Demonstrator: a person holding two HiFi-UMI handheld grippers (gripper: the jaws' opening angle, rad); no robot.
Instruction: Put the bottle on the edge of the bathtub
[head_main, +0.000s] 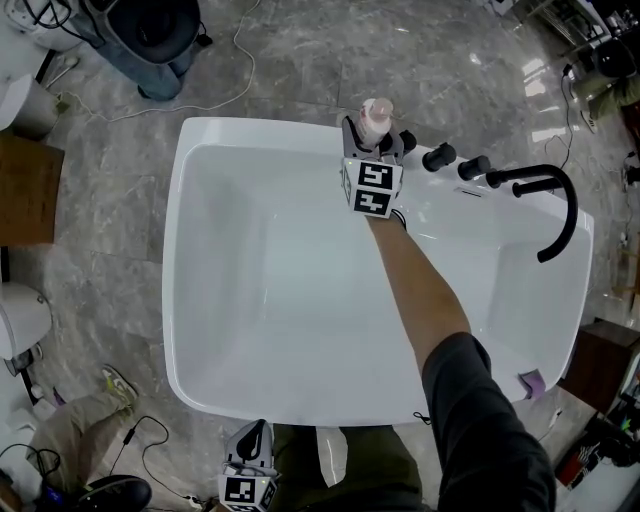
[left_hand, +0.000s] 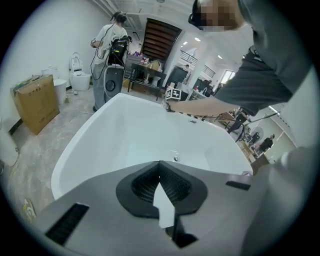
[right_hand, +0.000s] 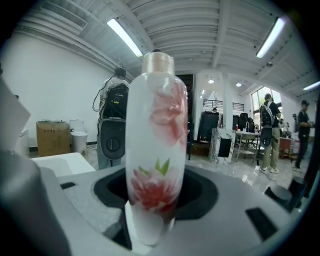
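A white bottle (head_main: 376, 118) with pink flowers and a beige cap stands upright over the far rim of the white bathtub (head_main: 200, 130). My right gripper (head_main: 372, 150) is shut on it, and the arm reaches across the tub. In the right gripper view the bottle (right_hand: 156, 145) fills the hollow between the jaws of the right gripper (right_hand: 155, 200). Its base is hidden, so contact with the rim cannot be told. My left gripper (head_main: 250, 465) hangs near the tub's near edge, shut and empty. The left gripper (left_hand: 160, 187) looks across the tub (left_hand: 75, 145) toward the right gripper's marker cube (left_hand: 173, 94).
A black arched faucet (head_main: 545, 200) and black knobs (head_main: 438, 156) sit on the far-right rim next to the bottle. A purple item (head_main: 531, 381) lies on the right corner. A cardboard box (left_hand: 35, 100), a toilet (left_hand: 79, 75) and a standing person (left_hand: 112, 35) are beyond the tub.
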